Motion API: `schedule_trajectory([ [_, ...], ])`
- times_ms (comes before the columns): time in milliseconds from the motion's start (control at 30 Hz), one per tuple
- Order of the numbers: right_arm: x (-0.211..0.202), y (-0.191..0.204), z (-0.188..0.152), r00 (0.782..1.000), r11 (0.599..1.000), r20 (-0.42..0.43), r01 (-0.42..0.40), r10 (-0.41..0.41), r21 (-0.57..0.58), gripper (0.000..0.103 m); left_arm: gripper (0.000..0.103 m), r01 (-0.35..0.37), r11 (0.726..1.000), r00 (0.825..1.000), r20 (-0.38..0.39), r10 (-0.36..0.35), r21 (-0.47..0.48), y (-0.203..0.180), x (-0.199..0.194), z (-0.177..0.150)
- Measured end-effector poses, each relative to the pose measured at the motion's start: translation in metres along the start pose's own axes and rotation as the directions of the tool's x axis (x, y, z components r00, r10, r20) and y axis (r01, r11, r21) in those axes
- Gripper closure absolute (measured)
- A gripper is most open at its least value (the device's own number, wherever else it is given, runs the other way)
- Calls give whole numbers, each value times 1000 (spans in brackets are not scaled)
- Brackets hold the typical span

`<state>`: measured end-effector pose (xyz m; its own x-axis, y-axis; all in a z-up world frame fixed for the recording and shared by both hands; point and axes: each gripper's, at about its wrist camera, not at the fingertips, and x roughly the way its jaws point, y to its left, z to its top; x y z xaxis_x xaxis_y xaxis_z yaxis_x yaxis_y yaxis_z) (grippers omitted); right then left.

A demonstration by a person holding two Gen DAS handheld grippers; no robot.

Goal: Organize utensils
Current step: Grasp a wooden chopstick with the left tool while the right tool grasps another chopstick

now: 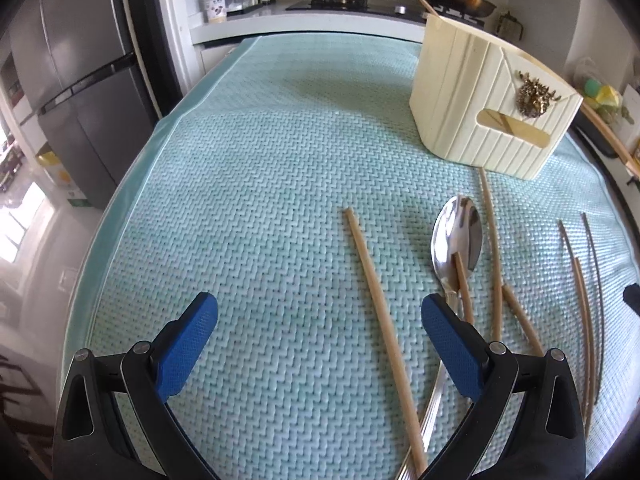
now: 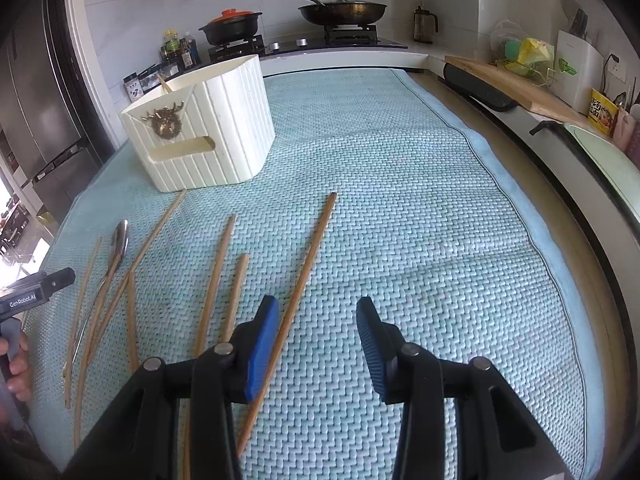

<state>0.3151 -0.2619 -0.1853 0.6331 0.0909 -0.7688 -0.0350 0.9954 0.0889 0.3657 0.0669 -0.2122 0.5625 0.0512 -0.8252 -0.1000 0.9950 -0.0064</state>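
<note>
Both grippers [image 1: 320, 320] [image 2: 318, 312] wide open, empty | chopstick [image 1: 384, 320] lies between left fingers

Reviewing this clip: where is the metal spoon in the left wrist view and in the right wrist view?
Left wrist: the spoon lies right of centre, bowl toward the cream holder.
Right wrist: the spoon lies at far left among the chopsticks, below the holder.
Shared landmark: the holder's gold emblem, also.
</note>
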Motion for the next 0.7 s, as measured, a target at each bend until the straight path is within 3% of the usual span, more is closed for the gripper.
schedule_trajectory([
  [200, 44, -3, 28, 998, 1000, -64, -26, 26, 12, 62, 2, -25, 999, 998, -50, 27, 27, -3, 26, 6],
  [400, 82, 7, 58, 991, 999, -134, 4, -9, -39, 62, 1, 13, 998, 996, -84, -7, 65, -6, 42, 25],
  [467, 88, 10, 66, 986, 999, -167, 5, -13, -49, 69, 5, 40, 996, 993, -110, -31, 79, -5, 45, 31],
  [567, 93, 13, 72, 981, 998, -194, 4, -16, -62, 87, 22, 71, 992, 990, -128, -58, 101, -5, 46, 39],
  [700, 101, 14, 81, 980, 999, -200, 0, -10, -51, 94, 50, 100, 987, 986, -143, -82, 122, -3, 50, 52],
])
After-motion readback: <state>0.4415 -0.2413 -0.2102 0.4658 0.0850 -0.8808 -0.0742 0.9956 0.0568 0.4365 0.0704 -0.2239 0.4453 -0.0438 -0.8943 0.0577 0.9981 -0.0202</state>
